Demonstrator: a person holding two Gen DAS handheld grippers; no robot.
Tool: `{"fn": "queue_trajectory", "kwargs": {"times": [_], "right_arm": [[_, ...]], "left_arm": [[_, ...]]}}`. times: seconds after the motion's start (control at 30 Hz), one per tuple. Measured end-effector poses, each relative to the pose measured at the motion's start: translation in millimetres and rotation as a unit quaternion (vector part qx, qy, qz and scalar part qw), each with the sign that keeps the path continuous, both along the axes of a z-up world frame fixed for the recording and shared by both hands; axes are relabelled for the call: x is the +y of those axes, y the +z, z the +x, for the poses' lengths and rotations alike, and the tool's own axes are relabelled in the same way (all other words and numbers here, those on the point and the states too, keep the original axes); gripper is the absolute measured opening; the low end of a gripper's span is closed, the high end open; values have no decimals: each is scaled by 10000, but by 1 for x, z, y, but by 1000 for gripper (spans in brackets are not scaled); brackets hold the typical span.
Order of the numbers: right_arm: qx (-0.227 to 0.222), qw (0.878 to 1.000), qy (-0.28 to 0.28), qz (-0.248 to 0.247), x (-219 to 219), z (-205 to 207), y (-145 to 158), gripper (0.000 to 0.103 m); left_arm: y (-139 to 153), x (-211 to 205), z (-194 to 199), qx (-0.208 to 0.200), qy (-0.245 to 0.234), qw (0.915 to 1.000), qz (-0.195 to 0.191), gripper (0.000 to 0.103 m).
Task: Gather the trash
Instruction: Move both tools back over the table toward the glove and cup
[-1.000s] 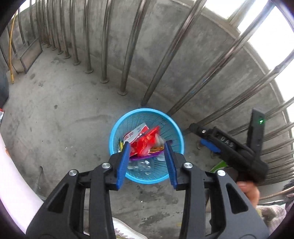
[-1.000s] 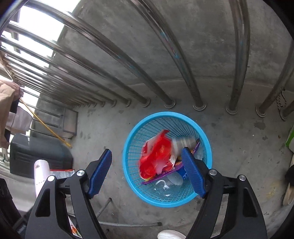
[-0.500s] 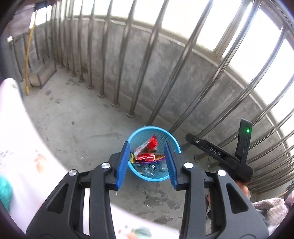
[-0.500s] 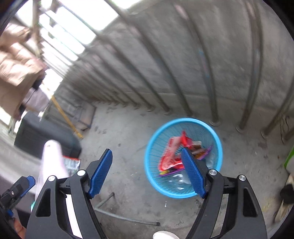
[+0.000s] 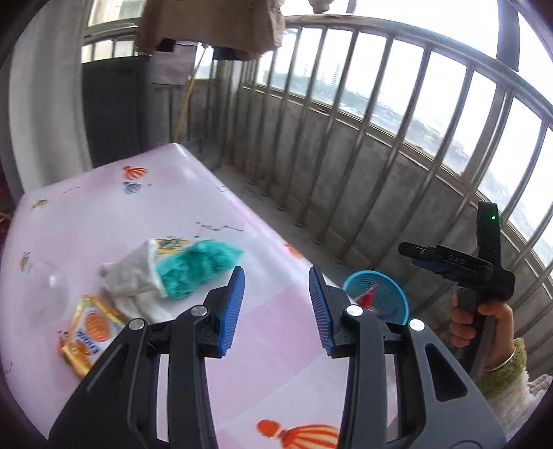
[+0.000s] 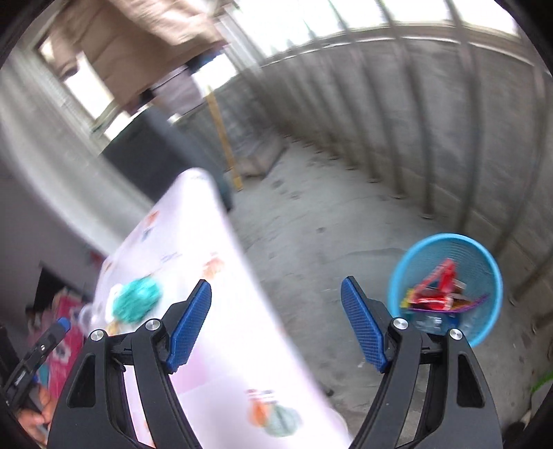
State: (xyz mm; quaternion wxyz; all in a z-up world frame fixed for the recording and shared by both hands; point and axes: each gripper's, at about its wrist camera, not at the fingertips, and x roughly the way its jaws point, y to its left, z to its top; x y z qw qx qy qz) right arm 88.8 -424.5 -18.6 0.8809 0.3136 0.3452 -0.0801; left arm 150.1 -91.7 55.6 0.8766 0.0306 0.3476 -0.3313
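On the pink table (image 5: 103,221) lie a teal fluffy wad (image 5: 197,266), a crumpled white tissue (image 5: 129,279) and an orange snack wrapper (image 5: 90,331). My left gripper (image 5: 276,307) is open and empty, just right of the teal wad above the table. The blue mesh basket (image 5: 397,293) with red wrappers stands on the floor past the table edge; it also shows in the right wrist view (image 6: 490,276). My right gripper (image 6: 276,321) is open and empty, over the table's edge. The right wrist view shows the teal wad (image 6: 136,302) blurred.
A metal railing (image 5: 380,114) on a concrete wall rings the balcony. A dark cabinet (image 5: 114,114) and a yellow pole (image 5: 183,103) stand beyond the table. Hanging clothes (image 5: 207,24) are overhead. A pink box (image 6: 65,331) sits left of the table.
Both grippers have lifted away from the basket and swung left toward the table. The table with its trash has come into view. Both grippers stay open and empty.
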Motion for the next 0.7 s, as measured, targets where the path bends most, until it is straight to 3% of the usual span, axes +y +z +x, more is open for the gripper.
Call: {"fn": "queue_trajectory", "kwargs": {"times": [0.33,0.53,0.7], "right_arm": [[-162,9900,1397,-115,110,58,31,76],[-240,9771,2115,-2,173,103,40,72],[-174,9680,2501,-75,209,135,39,67]], "left_arm": [[1,151,19,-350,1425,9887,-296,36],[-1,199,49,-452,1814,9815,-402,36],[-21,224,86,-117,2009,9787,-408,36]]}}
